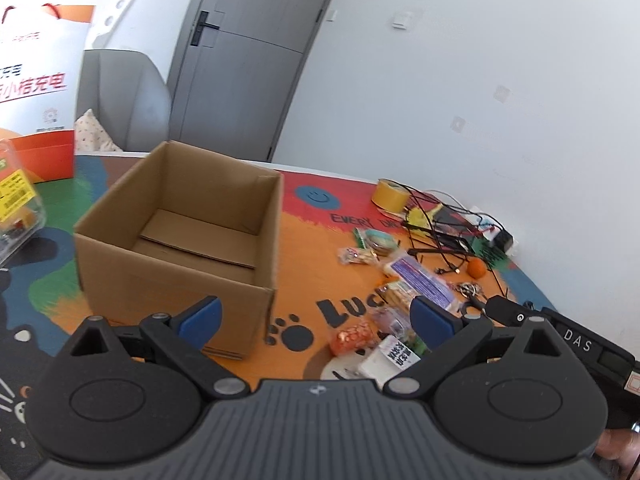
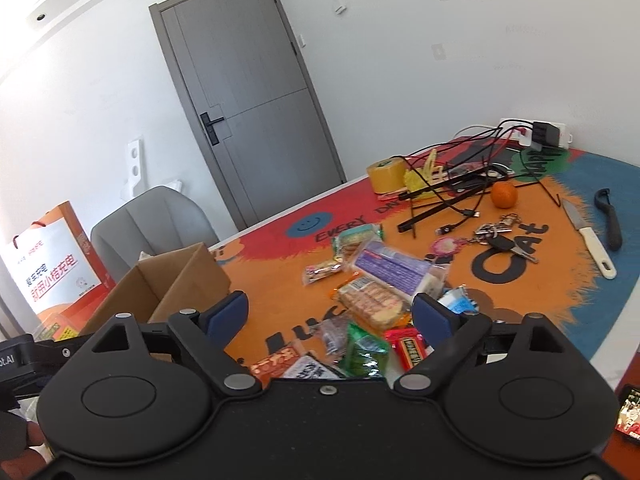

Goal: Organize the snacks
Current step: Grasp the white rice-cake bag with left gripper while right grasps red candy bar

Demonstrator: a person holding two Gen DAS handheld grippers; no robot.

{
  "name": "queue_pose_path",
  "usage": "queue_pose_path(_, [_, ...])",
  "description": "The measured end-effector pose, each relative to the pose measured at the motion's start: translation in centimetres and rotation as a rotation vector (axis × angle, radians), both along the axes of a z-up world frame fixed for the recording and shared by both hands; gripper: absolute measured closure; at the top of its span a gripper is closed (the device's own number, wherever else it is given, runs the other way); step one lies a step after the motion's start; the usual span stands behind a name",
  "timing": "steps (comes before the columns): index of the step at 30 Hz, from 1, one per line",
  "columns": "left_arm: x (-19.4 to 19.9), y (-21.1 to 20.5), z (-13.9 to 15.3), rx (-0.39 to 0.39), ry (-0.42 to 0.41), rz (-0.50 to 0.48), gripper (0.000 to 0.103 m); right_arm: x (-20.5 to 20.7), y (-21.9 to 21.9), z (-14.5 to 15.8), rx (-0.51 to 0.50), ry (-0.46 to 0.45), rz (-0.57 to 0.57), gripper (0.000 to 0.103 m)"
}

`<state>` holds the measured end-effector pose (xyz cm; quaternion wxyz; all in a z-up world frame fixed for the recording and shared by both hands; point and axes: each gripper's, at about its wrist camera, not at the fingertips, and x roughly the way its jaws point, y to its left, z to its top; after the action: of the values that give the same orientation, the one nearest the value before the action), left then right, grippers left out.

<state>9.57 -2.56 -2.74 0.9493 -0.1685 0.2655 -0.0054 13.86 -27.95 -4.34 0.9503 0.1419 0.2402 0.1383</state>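
The right gripper (image 2: 332,316) has its blue-padded fingers (image 2: 228,314) spread wide and released, with nothing pinched between them. They hang just above a loose pile of snacks (image 2: 372,300) on the desk (image 2: 560,320), which is covered by a bright orange, red and blue mat. Between the fingers lie a green packet (image 2: 366,350), a red packet (image 2: 410,348) and a clear pack of biscuits (image 2: 370,300). Just beyond rests a long purple-labelled packet (image 2: 394,270).

The left gripper (image 1: 316,318) also has its fingers (image 1: 202,318) apart and empty. Straight ahead of it, slightly left, stands an open cardboard box (image 1: 176,236) with nothing inside; the snack pile sits just right of the box.

Farther back on the desk are a roll of yellow tape (image 2: 386,174), a tangle of black cables (image 2: 460,188), an orange fruit (image 2: 504,195), a bunch of keys (image 2: 500,240), a white-handled knife (image 2: 588,236) and a black peeler (image 2: 610,216). An orange and white paper bag (image 2: 56,260) stands left of the box. Behind the desk are a grey chair (image 2: 152,220) and a grey door (image 2: 248,100).
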Motion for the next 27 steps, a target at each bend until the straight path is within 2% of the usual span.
queue_pose_path(6, [1.2,-2.0,-0.7,0.017,0.002,-0.038,0.004,0.5,-1.6,-1.4,0.001,0.02,-0.02,0.013])
queue_pose_path(11, [2.6,-3.8,-1.8,0.035,0.019,-0.084,0.006,0.8,-2.3,-2.7,-0.048,0.015,-0.052,0.013])
queue_pose_path(15, [3.8,-5.0,-2.9,0.05,0.039,-0.111,0.007,1.2,-3.4,-3.8,-0.019,0.03,-0.065,0.013])
queue_pose_path(21, [5.5,-6.5,-4.6,0.061,0.078,-0.152,0.015,1.7,-3.5,-5.4,-0.056,0.049,-0.042,0.012])
queue_pose_path(23, [6.1,-7.0,-5.2,0.064,0.093,-0.168,0.022,1.9,-3.5,-5.9,-0.059,0.063,-0.036,0.013])
queue_pose_path(25, [6.7,-7.4,-5.8,0.06,0.11,-0.184,0.025,2.0,-3.5,-6.4,-0.065,0.071,-0.032,0.014])
queue_pose_path(27, [7.2,-7.8,-6.3,0.058,0.124,-0.199,0.028,2.3,-3.6,-6.8,-0.064,0.087,-0.024,0.022])
